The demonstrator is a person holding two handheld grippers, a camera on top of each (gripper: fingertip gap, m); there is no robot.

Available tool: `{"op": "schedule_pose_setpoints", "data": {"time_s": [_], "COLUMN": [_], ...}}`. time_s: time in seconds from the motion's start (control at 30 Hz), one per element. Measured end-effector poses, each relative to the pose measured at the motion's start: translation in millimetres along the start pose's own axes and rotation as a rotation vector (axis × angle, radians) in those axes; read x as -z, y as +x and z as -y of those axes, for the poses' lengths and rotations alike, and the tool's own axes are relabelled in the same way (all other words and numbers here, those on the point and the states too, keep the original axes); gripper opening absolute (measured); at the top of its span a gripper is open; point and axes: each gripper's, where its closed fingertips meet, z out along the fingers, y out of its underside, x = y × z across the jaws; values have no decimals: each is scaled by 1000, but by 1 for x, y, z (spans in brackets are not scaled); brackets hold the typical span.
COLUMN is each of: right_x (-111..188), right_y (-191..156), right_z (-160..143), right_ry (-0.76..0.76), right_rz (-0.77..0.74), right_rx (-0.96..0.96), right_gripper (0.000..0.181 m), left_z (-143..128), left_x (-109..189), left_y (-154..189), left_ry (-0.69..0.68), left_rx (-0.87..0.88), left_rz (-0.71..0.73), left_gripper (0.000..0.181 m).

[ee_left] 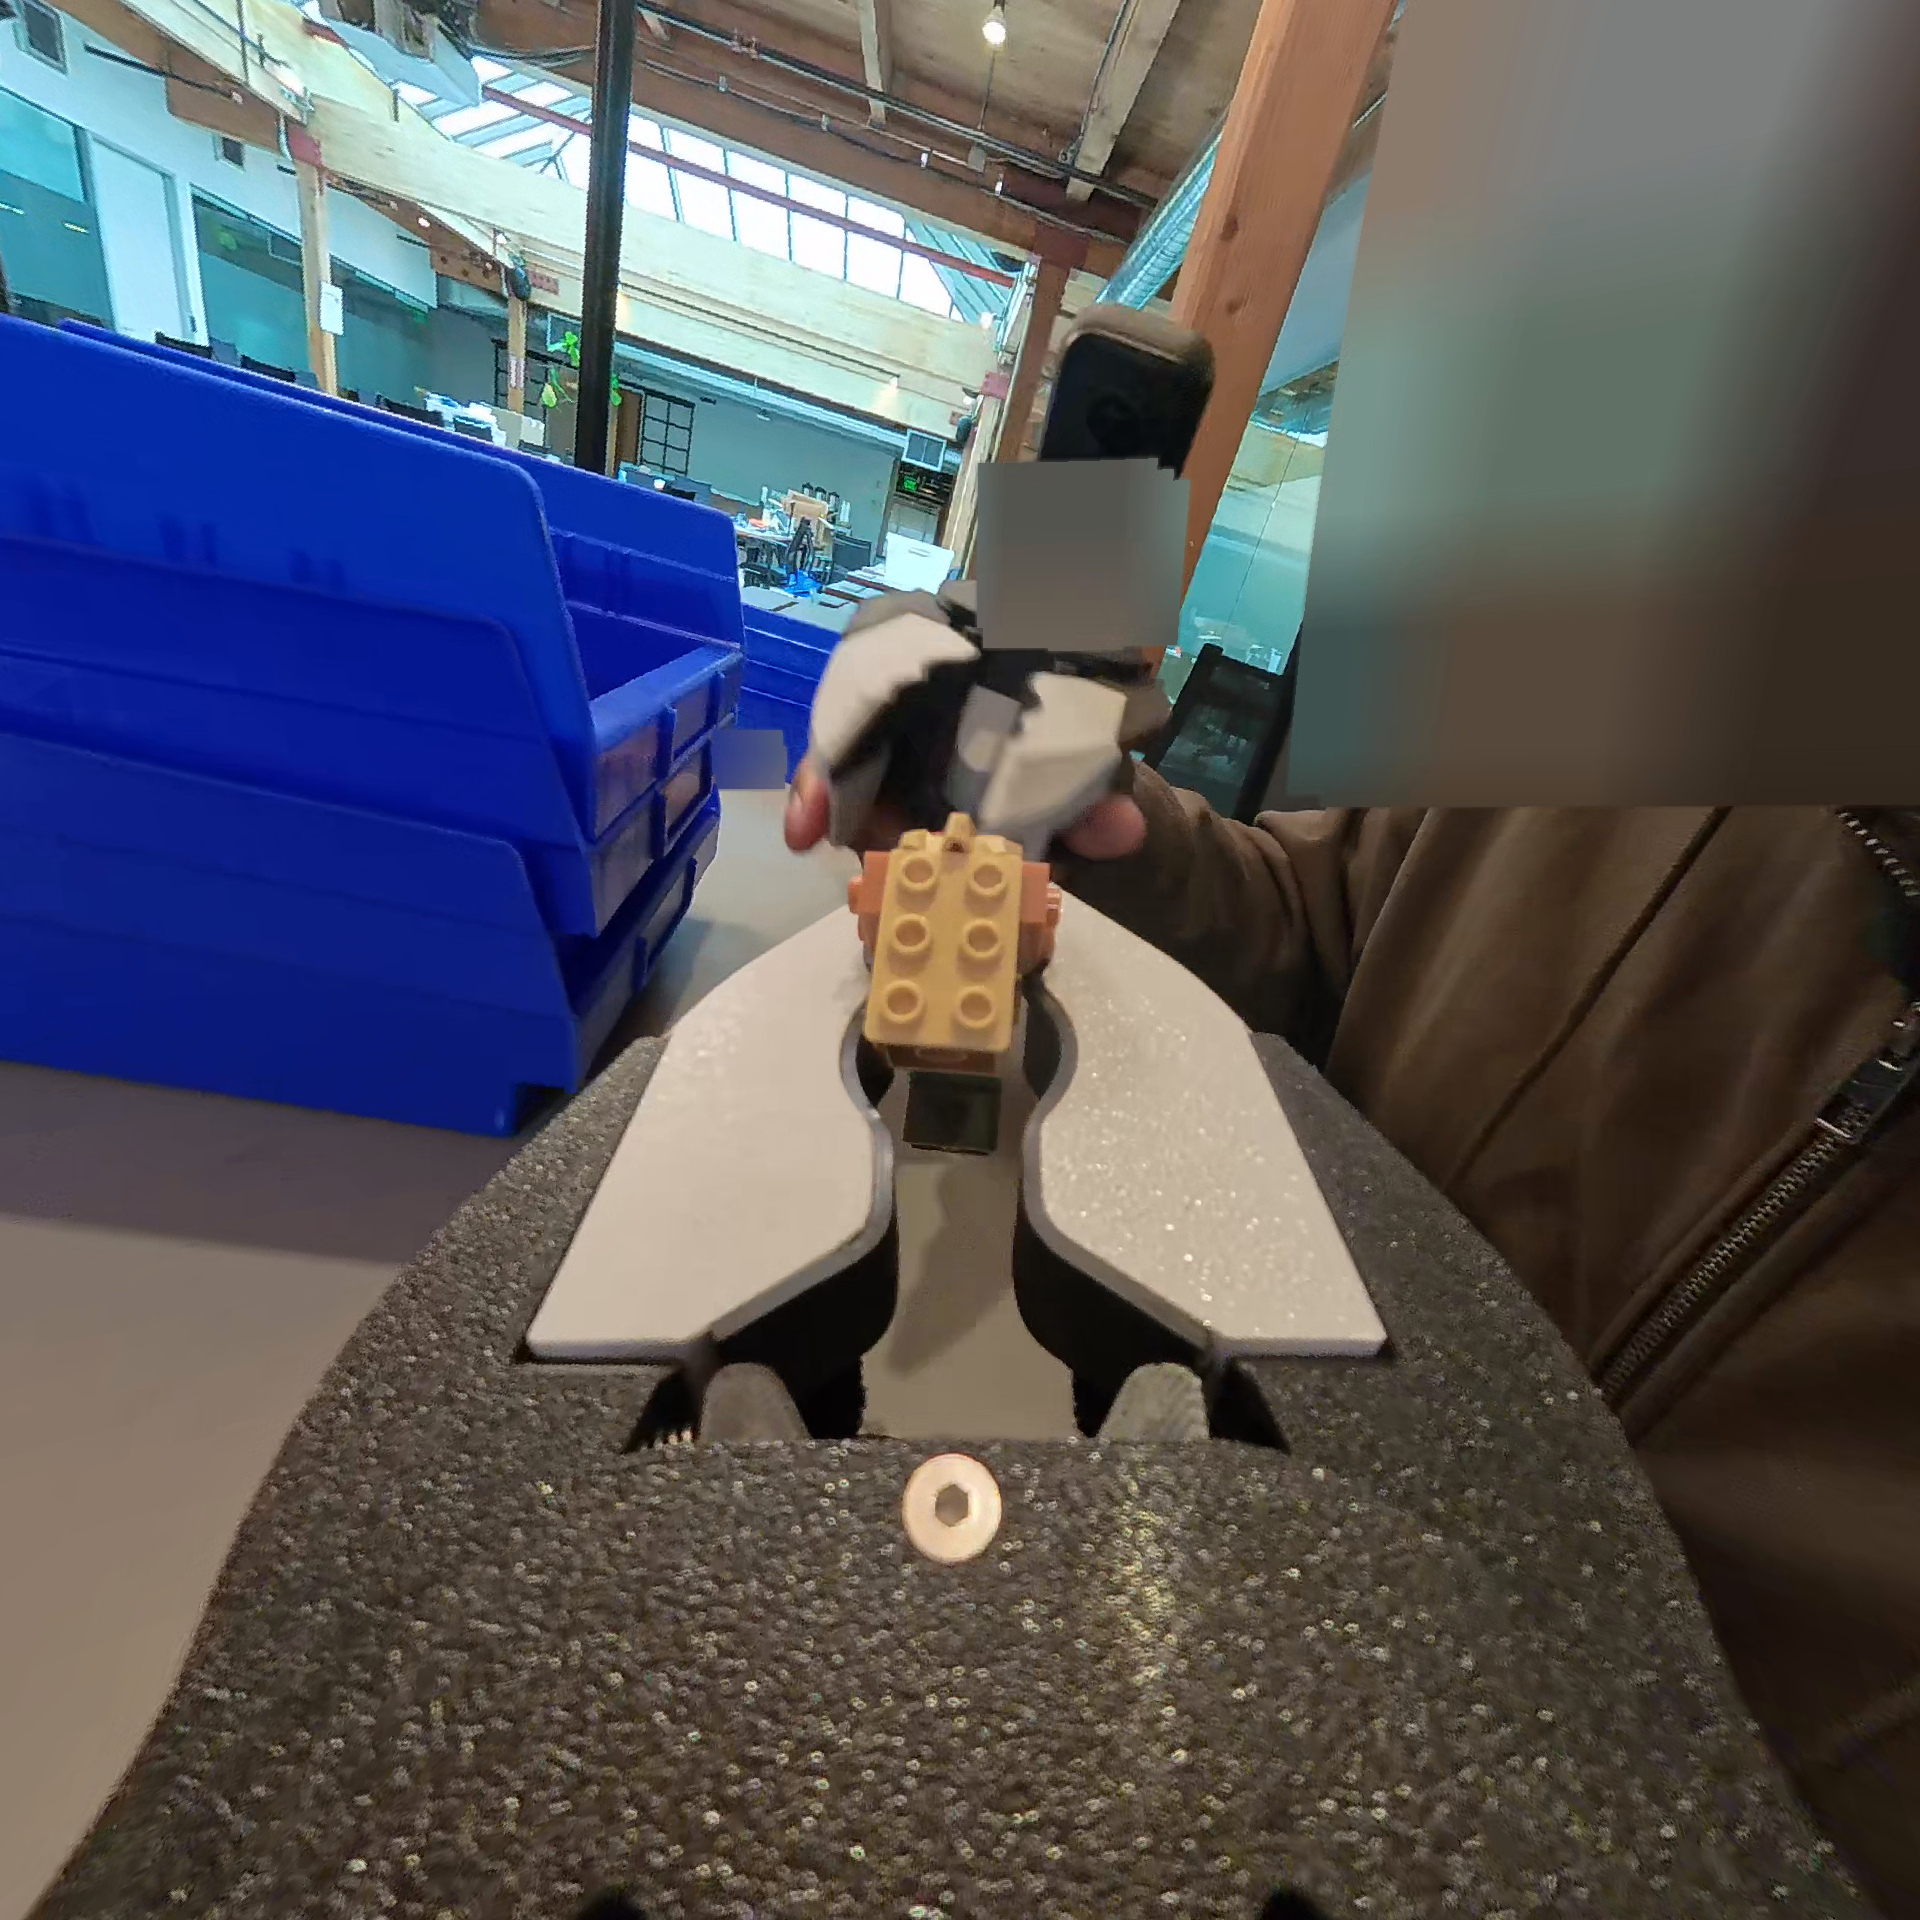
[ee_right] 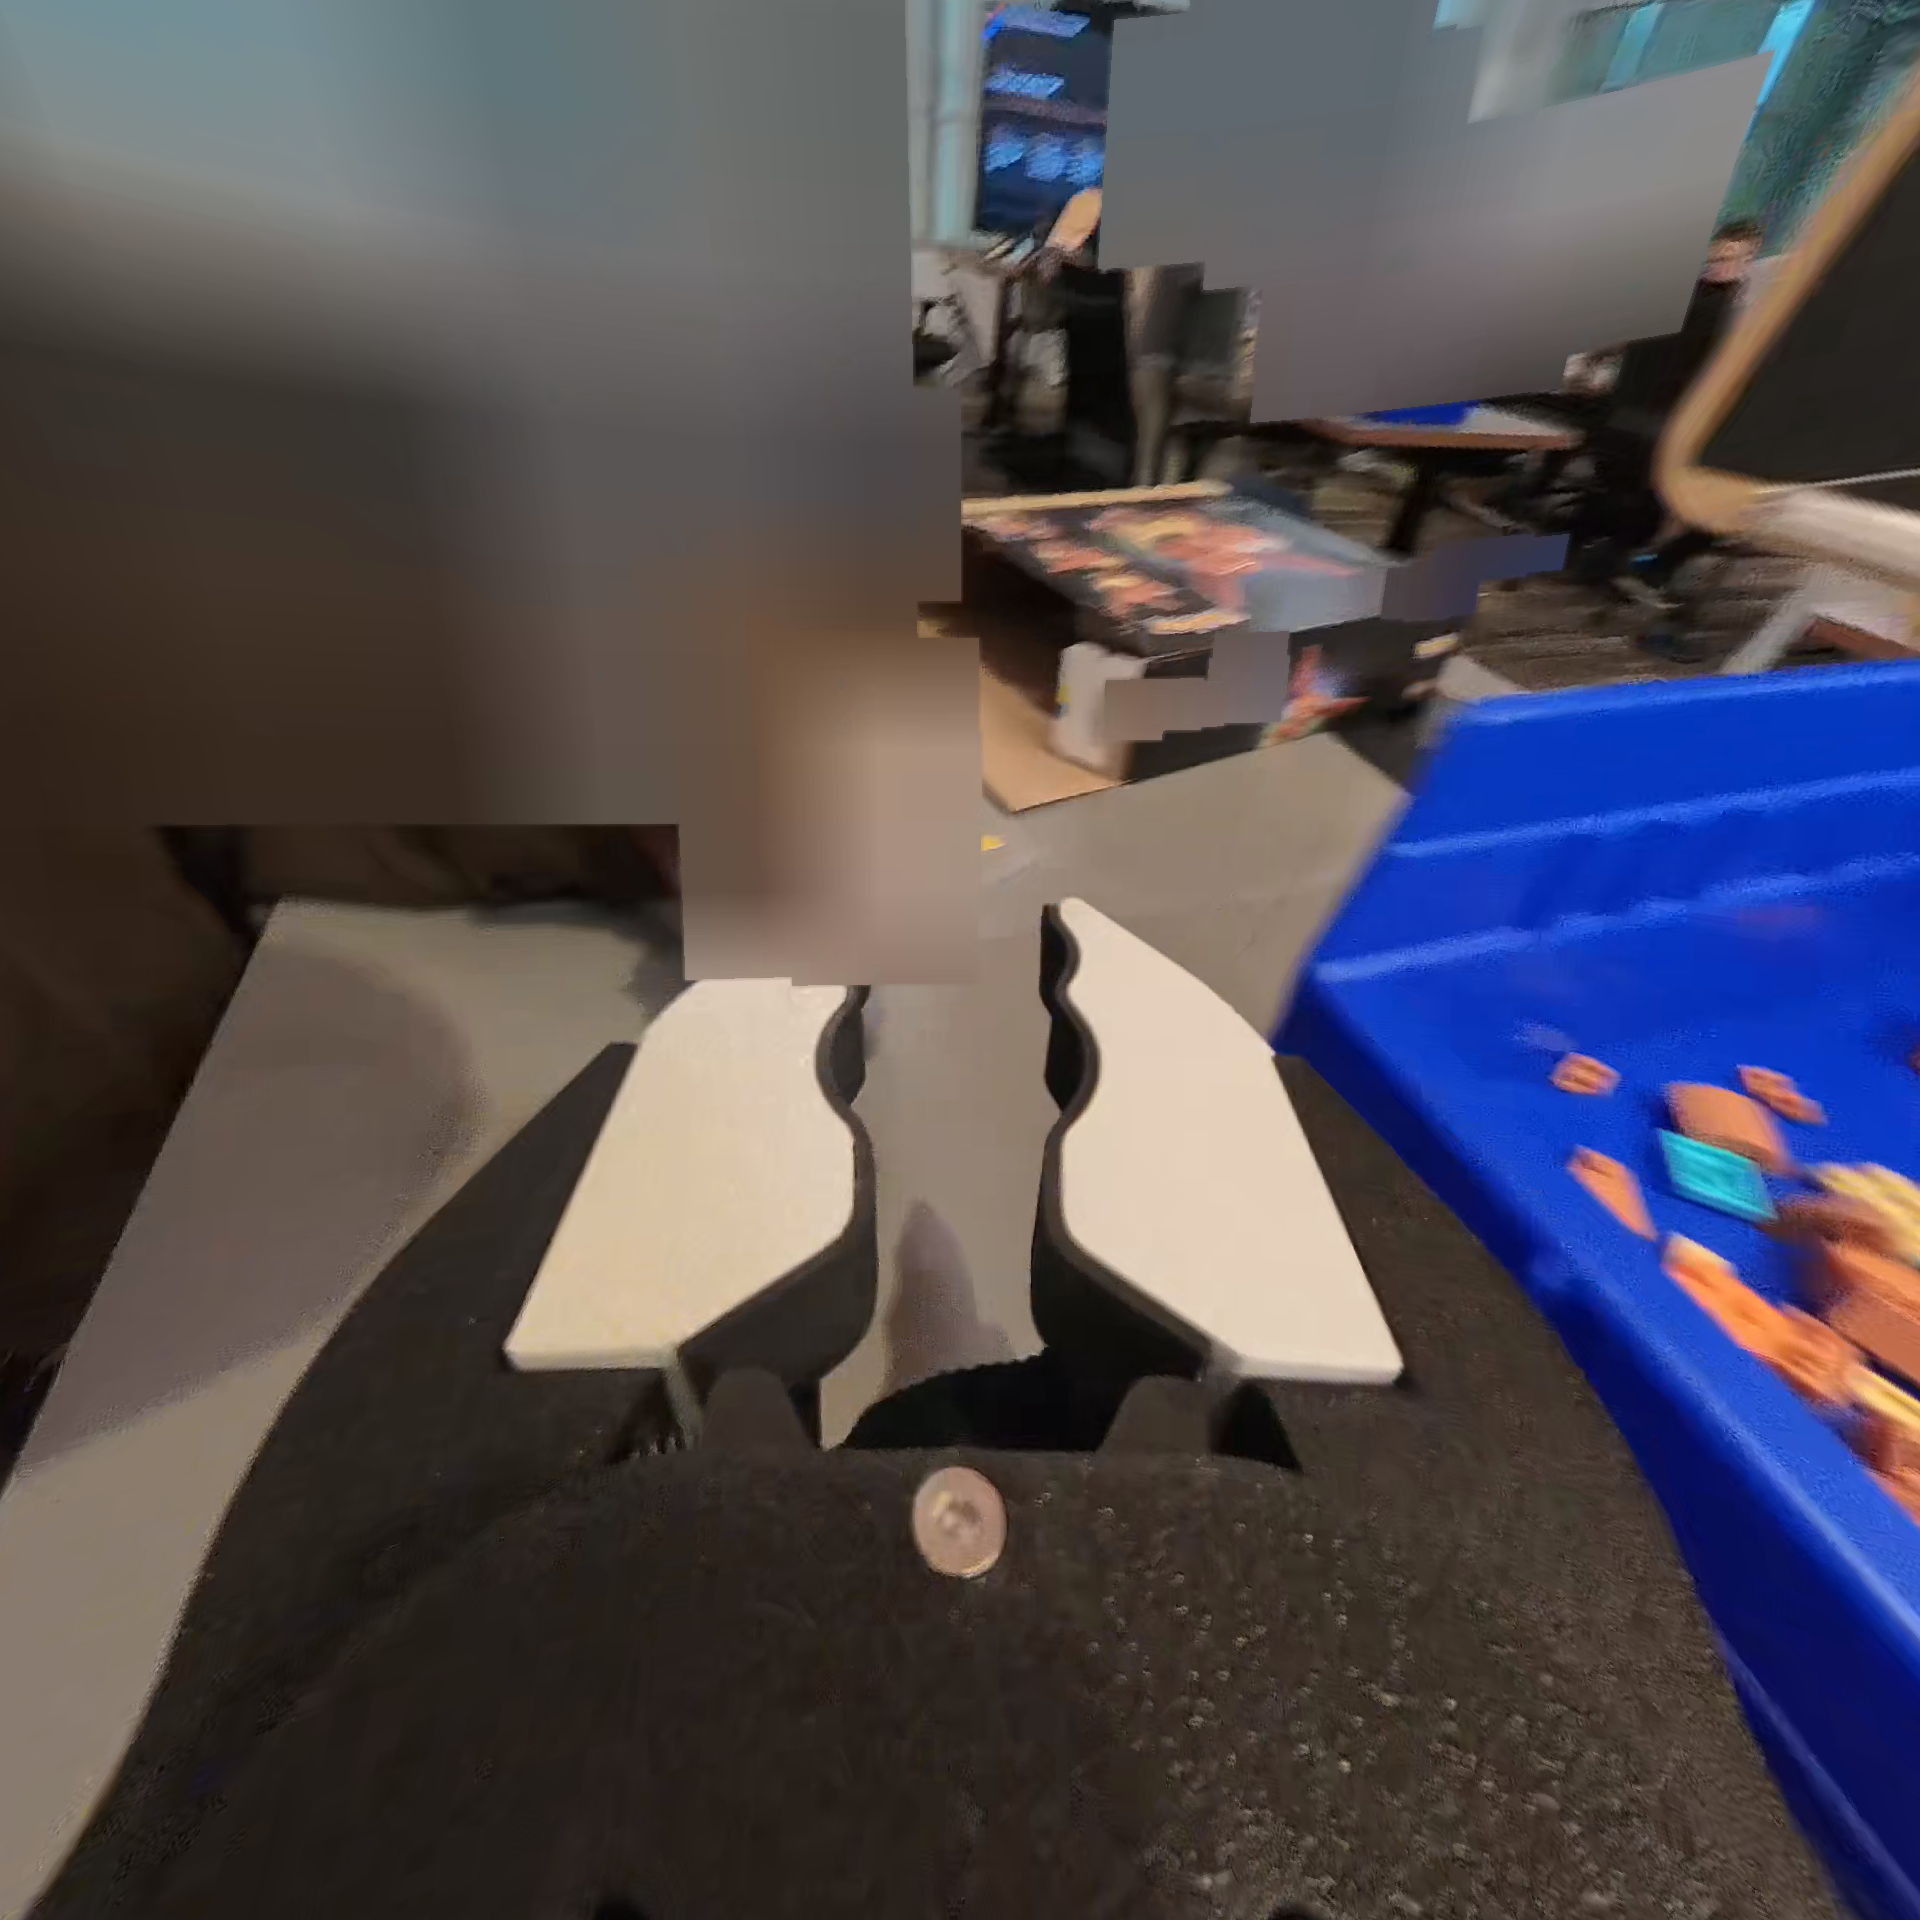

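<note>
Currently we are clamping a tan studded brick assembly [ee_left: 940, 966] in our left gripper [ee_left: 951, 935]; our right gripper [ee_right: 951, 987] is hanging parted and seemingly empty beside the blue bin [ee_right: 1621, 831]. That narrow pinch risks the assembly twisting loose.

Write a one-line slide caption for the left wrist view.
Left gripper shut on a tan studded brick, stacked blue bins at left.

Small blurred pieces [ee_right: 1756, 1236] in blue bin [ee_right: 1621, 935] cut off at right, dark block [ee_left: 951, 1117] half hidden under tan brick [ee_left: 943, 964]
</note>
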Motion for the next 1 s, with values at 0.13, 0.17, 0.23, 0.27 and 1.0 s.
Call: {"op": "schedule_pose_setpoints", "data": {"time_s": [0.13, 0.17, 0.23, 0.27, 1.0], "right_x": [-22, -25, -29, -30, -30], "right_y": [-34, -39, -43, -43, -25], "right_z": [-20, -21, -19, -19, -17], "right_ry": [-100, -96, -78, -75, 80], "right_rz": [108, 125, 137, 137, 179], "right_rx": [22, 9, -30, -49, -350], "right_gripper": [33, 33, 33, 32, 19], "left_z": [-1, -2, -5, -6, -4], "left_x": [-1, -2, -4, -5, 1], "left_y": [3, 4, 4, 5, -9], "left_ry": [6, 3, -9, -15, 9], "left_rx": [-7, -8, -8, -6, 89], "left_rz": [-25, -28, -34, -38, 22], "left_gripper": [21, 21, 21, 21, 21]}}
